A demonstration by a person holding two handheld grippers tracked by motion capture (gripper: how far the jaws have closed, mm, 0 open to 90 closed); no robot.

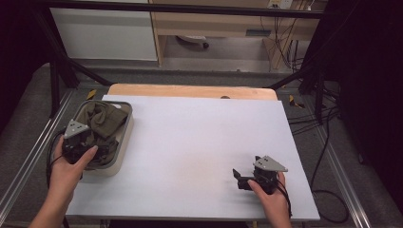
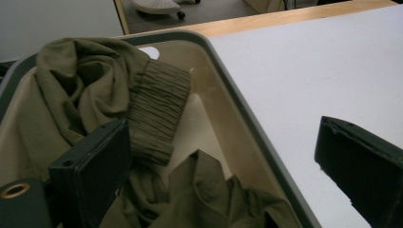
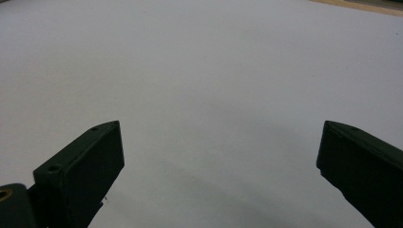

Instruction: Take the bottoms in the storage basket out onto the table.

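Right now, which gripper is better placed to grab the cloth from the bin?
Left. The left gripper hangs open over the bin, jaws astride the olive cloth. The right gripper sits open far across the bare white table.

The left gripper (image 1: pixel 90 138), jaws spread, hovers over the grey-rimmed beige plastic bin (image 1: pixel 124 135); the right gripper (image 1: pixel 239 178), likewise spread, lies well right of it.

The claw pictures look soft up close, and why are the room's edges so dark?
High view: table evenly lit, surroundings fall to black. Left gripper view: the near left claw is blurred, while the cloth in the bin is sharper. Right gripper view: right claw soft, faint shadow beneath.
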